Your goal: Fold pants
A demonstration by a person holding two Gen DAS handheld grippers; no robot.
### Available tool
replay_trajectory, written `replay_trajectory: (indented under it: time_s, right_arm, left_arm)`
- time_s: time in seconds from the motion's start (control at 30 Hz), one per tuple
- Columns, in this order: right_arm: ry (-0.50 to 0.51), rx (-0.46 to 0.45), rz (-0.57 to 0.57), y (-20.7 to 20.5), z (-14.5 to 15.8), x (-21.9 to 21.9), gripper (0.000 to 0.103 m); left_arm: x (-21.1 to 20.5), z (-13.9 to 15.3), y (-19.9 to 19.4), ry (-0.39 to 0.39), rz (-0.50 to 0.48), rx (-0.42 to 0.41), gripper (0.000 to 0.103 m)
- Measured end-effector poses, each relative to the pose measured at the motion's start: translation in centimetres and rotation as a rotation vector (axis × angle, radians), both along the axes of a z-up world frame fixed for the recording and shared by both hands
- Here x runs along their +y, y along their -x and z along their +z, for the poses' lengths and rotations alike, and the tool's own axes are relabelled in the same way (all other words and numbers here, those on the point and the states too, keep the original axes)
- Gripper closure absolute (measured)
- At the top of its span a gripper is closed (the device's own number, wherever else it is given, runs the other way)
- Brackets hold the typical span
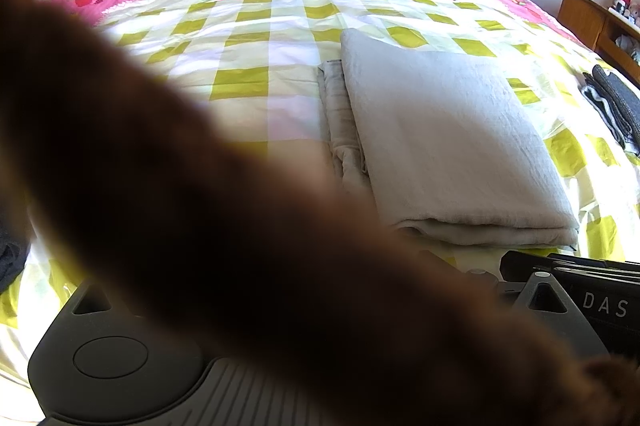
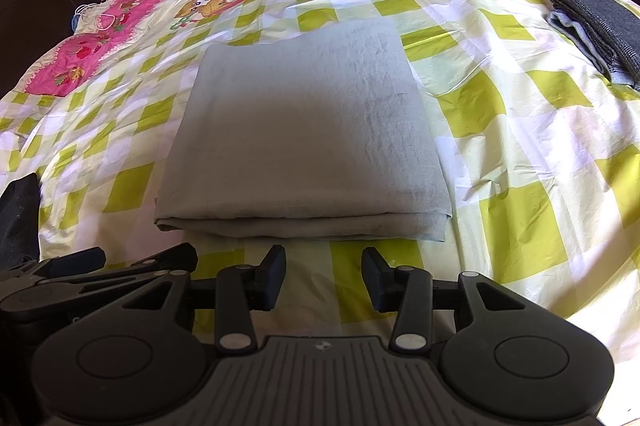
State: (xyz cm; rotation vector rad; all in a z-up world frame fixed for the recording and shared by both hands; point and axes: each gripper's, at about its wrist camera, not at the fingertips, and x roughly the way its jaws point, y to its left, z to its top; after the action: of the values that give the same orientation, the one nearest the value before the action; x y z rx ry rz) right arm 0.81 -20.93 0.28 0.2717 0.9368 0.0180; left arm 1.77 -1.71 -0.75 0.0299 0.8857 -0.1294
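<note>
- Bed with a yellow-green and white checked cotton cover (image 2: 520, 130), pink cartoon border at the far edge and corners; it carries everything here.
- Pale grey-beige folded pants, a flat rectangular linen-like bundle (image 2: 304, 130), sit mid-bed, near the near edge, fold edge facing the grippers. In the left wrist view (image 1: 448, 138) a narrower strip of the same fabric sticks out along its left side, so the layers aren't fully flush.
- Blurred brown fuzzy mass (image 1: 224, 210) right against the left camera, covering most of that view. Can't tell what it is; possibly a sleeve.
- Dark grey knit folded garment stack (image 2: 600, 30) near the right edge of the bed, well apart from the pants.
- Dark cloth heap (image 2: 18, 218) at the near left edge, mostly cut off.
- Right gripper (image 2: 324, 278): jaws parted by a moderate gap, nothing between them, just short of the pants' near edge, not touching.
- Left gripper (image 2: 120, 266): seen side-on in the right wrist view, just left of the right one. Its own camera is blocked, so I can't tell its opening or whether it grips anything.
- Judgement: folding looks essentially done; this reads as the release/finish stage. Next move, if any: tidy the protruding left strip, or move the bundle toward the stack.
</note>
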Motion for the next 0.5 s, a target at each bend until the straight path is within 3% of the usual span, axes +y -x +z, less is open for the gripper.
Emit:
replay_trajectory:
  time_s: [0.5]
  right_arm:
    - [-0.014,-0.006,-0.013,0.15,0.07,-0.16,0.047]
  left_arm:
    - [-0.08,-0.20,-0.18,0.000,0.000,0.019,0.002]
